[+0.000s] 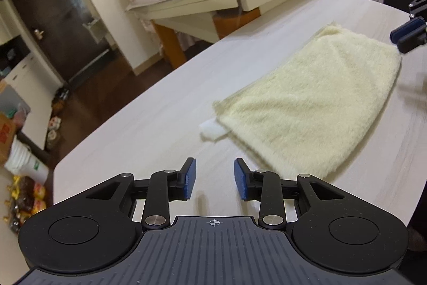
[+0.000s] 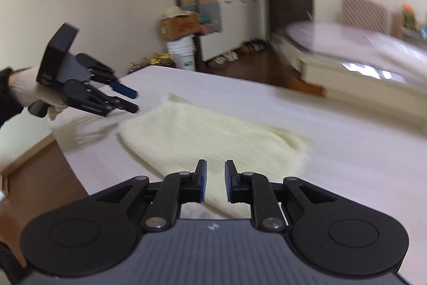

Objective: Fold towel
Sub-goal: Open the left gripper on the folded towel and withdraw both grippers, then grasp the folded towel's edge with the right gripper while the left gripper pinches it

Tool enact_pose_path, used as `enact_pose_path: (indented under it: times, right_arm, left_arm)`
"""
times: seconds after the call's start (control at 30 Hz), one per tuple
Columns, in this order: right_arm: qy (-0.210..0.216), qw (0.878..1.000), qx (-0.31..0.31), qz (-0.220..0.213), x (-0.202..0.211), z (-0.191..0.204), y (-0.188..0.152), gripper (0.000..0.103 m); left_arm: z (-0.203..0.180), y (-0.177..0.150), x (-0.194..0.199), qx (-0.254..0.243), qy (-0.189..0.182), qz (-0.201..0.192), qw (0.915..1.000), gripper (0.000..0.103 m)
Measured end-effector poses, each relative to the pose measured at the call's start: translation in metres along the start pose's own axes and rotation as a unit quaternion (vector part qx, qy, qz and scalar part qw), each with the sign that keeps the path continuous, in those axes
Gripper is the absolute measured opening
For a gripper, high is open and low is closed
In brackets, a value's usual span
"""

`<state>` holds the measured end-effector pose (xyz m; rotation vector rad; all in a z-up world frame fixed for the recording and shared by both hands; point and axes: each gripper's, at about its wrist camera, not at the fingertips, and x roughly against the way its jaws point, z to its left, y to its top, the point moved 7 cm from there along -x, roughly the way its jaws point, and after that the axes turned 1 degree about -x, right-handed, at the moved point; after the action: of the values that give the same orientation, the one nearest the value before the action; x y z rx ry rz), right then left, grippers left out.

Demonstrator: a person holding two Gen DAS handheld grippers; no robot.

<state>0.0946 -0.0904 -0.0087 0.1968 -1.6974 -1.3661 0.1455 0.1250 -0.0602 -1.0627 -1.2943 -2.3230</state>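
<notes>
1. The table [image 1: 149,124], a pale wood-grain top, carries everything; only its near half matters here, and the room behind it plays no part.
2. The towel [image 1: 315,103], cream and fluffy, lies flat on the table as a doubled rectangle, so at least one fold looks made. A small white tag [image 1: 210,131] sticks out from under its near left corner.
3. The left gripper [image 1: 215,182] hovers above bare tabletop just short of the towel's near edge, its jaws parted to a moderate gap and holding nothing.
4. The right gripper [image 2: 215,184] sits over the towel's near end in its own view, its jaws set at a narrower gap with only towel visible beyond them; no cloth is pinched.
5. Step in hand, as a judgement: both claws are between grasps, lining up for a further fold.
6. The next move calls for each claw to drop to a corner of one short edge, pinch both layers together, lift, and carry that edge across to the opposite one.
</notes>
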Motion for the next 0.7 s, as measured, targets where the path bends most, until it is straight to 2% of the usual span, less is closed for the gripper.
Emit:
enact_pose_path:
  times: [0.1, 0.17, 0.27, 0.5, 0.7]
  right_arm:
    - [0.003, 0.998, 0.06, 0.005, -0.022, 0.036, 0.005, 0.017]
    - [0.01, 0.994, 0.112, 0.012, -0.047, 0.073, 0.013, 0.017]
    - [0.008, 0.987, 0.157, 0.017, -0.07, 0.102, 0.019, 0.018]
    - [-0.028, 0.967, 0.25, 0.044, -0.113, 0.132, 0.019, 0.024]
    - [-0.068, 0.944, 0.319, 0.049, -0.133, 0.143, 0.015, 0.025]
  left_arm:
    - [0.008, -0.01, 0.009, 0.014, 0.009, -0.002, 0.9999, 0.037]
    - [0.012, -0.015, 0.014, 0.021, 0.011, -0.006, 0.9997, 0.04]
    - [0.02, -0.024, 0.02, 0.038, 0.01, -0.012, 0.9991, 0.041]
    - [0.034, -0.036, 0.03, 0.073, 0.001, -0.031, 0.9968, 0.048]
    - [0.041, -0.042, 0.035, 0.085, -0.009, -0.046, 0.9953, 0.064]
